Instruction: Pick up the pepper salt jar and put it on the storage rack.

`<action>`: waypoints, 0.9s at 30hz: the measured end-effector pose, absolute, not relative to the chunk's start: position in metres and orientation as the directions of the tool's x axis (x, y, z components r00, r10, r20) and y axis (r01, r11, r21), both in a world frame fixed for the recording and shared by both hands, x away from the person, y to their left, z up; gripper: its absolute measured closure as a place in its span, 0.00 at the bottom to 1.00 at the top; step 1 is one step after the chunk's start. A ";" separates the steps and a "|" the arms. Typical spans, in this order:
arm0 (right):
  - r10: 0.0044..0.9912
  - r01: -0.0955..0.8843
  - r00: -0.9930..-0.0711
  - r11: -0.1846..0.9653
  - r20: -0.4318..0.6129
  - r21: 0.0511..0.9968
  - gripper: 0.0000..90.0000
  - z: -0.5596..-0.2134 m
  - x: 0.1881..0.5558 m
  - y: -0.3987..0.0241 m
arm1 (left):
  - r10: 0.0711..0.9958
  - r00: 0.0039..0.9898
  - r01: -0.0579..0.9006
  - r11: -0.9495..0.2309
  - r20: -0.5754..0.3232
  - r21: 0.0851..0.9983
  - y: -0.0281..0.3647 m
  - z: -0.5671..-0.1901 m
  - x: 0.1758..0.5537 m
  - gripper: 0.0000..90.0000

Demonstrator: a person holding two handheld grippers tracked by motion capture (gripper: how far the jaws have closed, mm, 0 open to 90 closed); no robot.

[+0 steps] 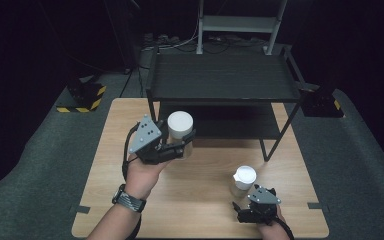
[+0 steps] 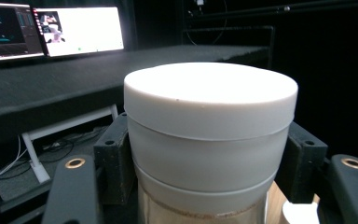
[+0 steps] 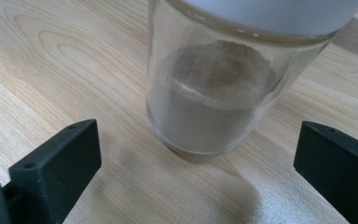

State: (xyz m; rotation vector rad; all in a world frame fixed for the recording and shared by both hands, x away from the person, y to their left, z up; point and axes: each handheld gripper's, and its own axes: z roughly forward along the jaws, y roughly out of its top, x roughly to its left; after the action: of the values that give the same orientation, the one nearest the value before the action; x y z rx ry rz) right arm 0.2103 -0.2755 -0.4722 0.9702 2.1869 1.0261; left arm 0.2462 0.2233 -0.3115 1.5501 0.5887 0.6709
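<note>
A large glass jar with a white lid point(image 1: 180, 126) is held above the table's left half, my left gripper point(image 1: 179, 145) shut on its sides. In the left gripper view the jar's white lid point(image 2: 209, 121) sits tight between the two black jaws, with brown powder at the glass just below. A smaller glass jar with a white lid point(image 1: 243, 181) stands on the wooden table point(image 1: 200, 200) at the right front. My right gripper point(image 1: 244, 206) is just behind it, open. In the right gripper view this jar point(image 3: 214, 88), half full of brown powder, stands ahead between the spread jaws, untouched.
A black two-level metal shelf rack point(image 1: 222, 82) stands at the table's far side, its lower level just behind the held jar. Monitors point(image 2: 51, 30) glow in the background. Dark floor surrounds the table, with a yellow-black striped base point(image 1: 82, 97) at the left.
</note>
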 end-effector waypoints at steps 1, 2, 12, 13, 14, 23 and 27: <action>0.784 0.380 -0.600 0.453 -0.158 0.806 0.00 -0.472 0.210 -0.275 | 0.716 0.694 -0.020 -0.079 0.071 0.997 0.224 -0.310 0.247 0.38; 0.784 0.380 -0.600 0.453 -0.158 0.806 0.00 -0.472 0.210 -0.275 | 0.720 0.690 -0.019 -0.078 0.070 0.997 0.225 -0.307 0.248 0.38; 0.784 0.380 -0.600 0.453 -0.158 0.806 0.00 -0.472 0.210 -0.275 | 0.738 0.671 -0.034 -0.061 0.068 0.998 0.227 -0.287 0.253 0.38; 0.784 0.380 -0.600 0.453 -0.158 0.806 0.00 -0.472 0.210 -0.275 | 0.739 0.670 -0.038 -0.062 0.071 0.997 0.227 -0.285 0.253 0.38; 0.784 0.380 -0.600 0.453 -0.158 0.807 0.00 -0.472 0.210 -0.275 | 0.741 0.668 -0.040 -0.062 0.073 0.997 0.227 -0.282 0.254 0.38; 0.784 0.381 -0.601 0.451 -0.155 0.807 0.00 -0.472 0.211 -0.276 | 0.746 0.660 -0.069 -0.056 0.088 0.996 0.222 -0.261 0.257 0.37; 0.785 0.381 -0.601 0.450 -0.154 0.808 0.00 -0.472 0.211 -0.276 | 0.751 0.654 -0.079 -0.052 0.091 0.996 0.219 -0.253 0.260 0.37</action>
State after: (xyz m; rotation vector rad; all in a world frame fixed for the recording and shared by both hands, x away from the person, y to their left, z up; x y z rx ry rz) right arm 0.2108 -0.2764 -0.4722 0.9729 2.1871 1.0301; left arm 0.2597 0.2191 -0.2526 1.4791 0.5918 0.7430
